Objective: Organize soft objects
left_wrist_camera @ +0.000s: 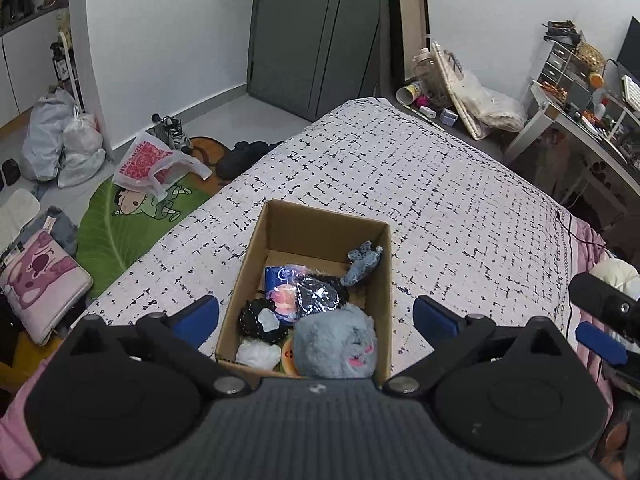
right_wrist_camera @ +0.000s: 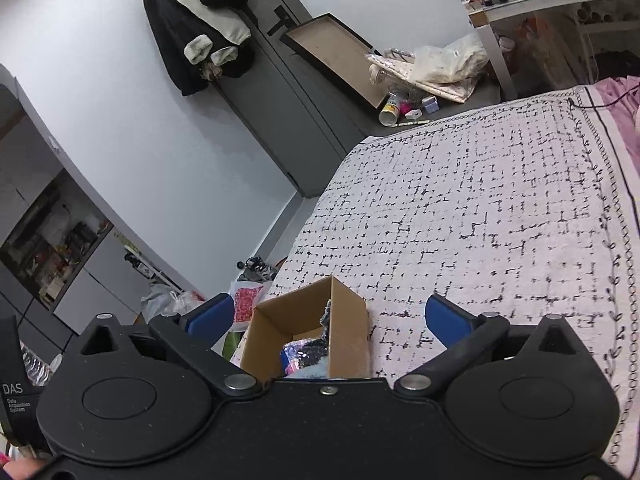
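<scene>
**Soft toys sit in the box, both tongs wide apart**

The cardboard box (left_wrist_camera: 256, 264) sits in the lower middle of the frame, on the white bed cover (left_wrist_camera: 440, 200). Inside it lie a round grey plush (left_wrist_camera: 340, 340), a small blue-grey plush (left_wrist_camera: 362, 264), a white soft thing (left_wrist_camera: 258, 354) and a shiny bag (left_wrist_camera: 316, 294). The left gripper (left_wrist_camera: 316, 316) hangs over the box, its blue fingers wide apart and holding nothing. The right gripper (right_wrist_camera: 328, 316) is spread wide too, with the box just under it.

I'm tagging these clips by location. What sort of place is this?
Most likely a lived-in bedroom: a bed with a patterned cover holds the cardboard box of soft toys, a cluttered desk stands beside it, and clothes hang on the door.
</scene>
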Tool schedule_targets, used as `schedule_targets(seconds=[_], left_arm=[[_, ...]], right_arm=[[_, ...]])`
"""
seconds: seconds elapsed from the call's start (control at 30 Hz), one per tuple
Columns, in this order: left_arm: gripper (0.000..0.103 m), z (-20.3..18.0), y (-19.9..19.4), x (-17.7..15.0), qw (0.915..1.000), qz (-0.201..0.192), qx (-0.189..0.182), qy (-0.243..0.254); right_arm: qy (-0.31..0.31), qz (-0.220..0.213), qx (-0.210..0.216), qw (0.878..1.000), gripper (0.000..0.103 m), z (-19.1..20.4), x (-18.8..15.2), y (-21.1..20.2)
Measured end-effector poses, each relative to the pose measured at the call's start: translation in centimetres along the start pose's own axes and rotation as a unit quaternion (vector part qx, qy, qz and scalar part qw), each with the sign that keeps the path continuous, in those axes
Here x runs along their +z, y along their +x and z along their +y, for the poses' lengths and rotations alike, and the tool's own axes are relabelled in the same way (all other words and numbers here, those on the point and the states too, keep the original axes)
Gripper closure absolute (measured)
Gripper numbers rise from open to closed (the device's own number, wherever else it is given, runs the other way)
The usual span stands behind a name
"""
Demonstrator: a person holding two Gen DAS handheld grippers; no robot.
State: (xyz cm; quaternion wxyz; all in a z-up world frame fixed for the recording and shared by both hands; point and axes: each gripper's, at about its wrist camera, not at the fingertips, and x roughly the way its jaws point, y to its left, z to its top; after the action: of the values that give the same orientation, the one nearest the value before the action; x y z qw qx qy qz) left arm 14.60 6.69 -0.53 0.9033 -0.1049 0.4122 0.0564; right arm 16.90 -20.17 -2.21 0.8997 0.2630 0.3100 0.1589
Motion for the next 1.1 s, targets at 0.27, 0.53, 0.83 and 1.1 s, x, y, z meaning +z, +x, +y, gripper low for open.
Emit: schedule_targets(seconds=[0.27, 0.53, 0.83, 1.1], left_arm=[[0.001, -1.4, -2.4, -1.0, 0.9998, -0.010, -0.007, 0.013], [0.001, -2.5, -5.1, -2.0, 0.9993, -0.023, -0.014, 0.025], [0.001, -3.4, -7.4, -3.5, 0.9988, -0.034, -0.011, 0.034], [0.001, -4.3, -9.6, -4.5, 0.9973, -0.048, -0.006, 0.055]], right_arm=[[-0.013, 0.004, -0.004, 1.000, 0.000, -0.6, 0.8, -3.3], [-0.031, 0.008, -0.004, 0.999, 0.000, -1.0, 1.1, -6.2], [-0.045, 0.010, -0.007, 0.999, 0.000, -1.5, 0.9, -9.3], [-0.075, 0.031, -0.002, 0.997, 0.000, -1.3, 0.5, -11.0]])
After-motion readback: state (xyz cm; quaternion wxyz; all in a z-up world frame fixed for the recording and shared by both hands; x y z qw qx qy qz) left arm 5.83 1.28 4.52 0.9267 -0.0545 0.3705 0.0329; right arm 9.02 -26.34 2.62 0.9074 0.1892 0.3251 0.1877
